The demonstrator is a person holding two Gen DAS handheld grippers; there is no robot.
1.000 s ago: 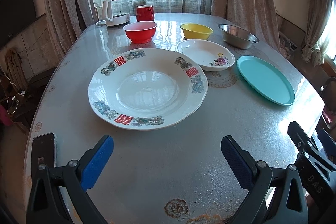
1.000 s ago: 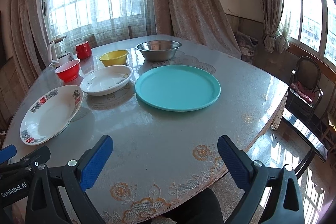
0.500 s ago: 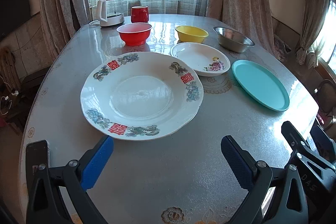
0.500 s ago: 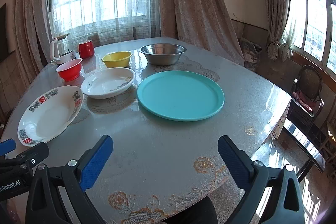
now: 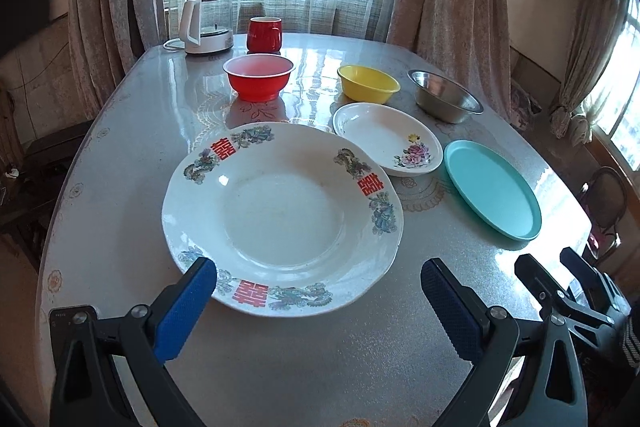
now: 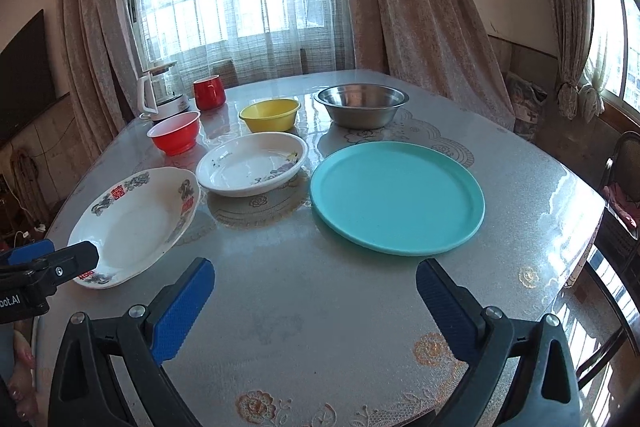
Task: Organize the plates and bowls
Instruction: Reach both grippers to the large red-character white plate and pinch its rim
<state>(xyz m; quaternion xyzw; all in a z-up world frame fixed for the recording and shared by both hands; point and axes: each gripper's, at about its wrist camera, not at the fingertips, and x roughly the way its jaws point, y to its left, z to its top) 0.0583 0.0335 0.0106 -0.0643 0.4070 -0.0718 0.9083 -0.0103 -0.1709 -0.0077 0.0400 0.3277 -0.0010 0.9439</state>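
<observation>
A large white plate with red characters (image 5: 280, 219) lies on the table just ahead of my open, empty left gripper (image 5: 320, 287); it also shows in the right wrist view (image 6: 136, 223). Behind it lie a smaller white flowered plate (image 5: 386, 139) (image 6: 252, 163) and a teal plate (image 5: 492, 189) (image 6: 396, 195). A red bowl (image 5: 258, 77) (image 6: 174, 133), a yellow bowl (image 5: 368, 83) (image 6: 270, 113) and a steel bowl (image 5: 444, 101) (image 6: 360, 105) stand farther back. My right gripper (image 6: 316, 287) is open and empty, short of the teal plate.
A white kettle (image 5: 202, 21) and a red mug (image 5: 264, 34) stand at the table's far edge by the curtains. A chair (image 6: 622, 187) stands off the right side. The left gripper's finger (image 6: 48, 263) shows at the right wrist view's left edge.
Both grippers have moved forward over the table. The large white plate now sits closer to my left gripper, and the teal plate closer to my right. Both stay open.
</observation>
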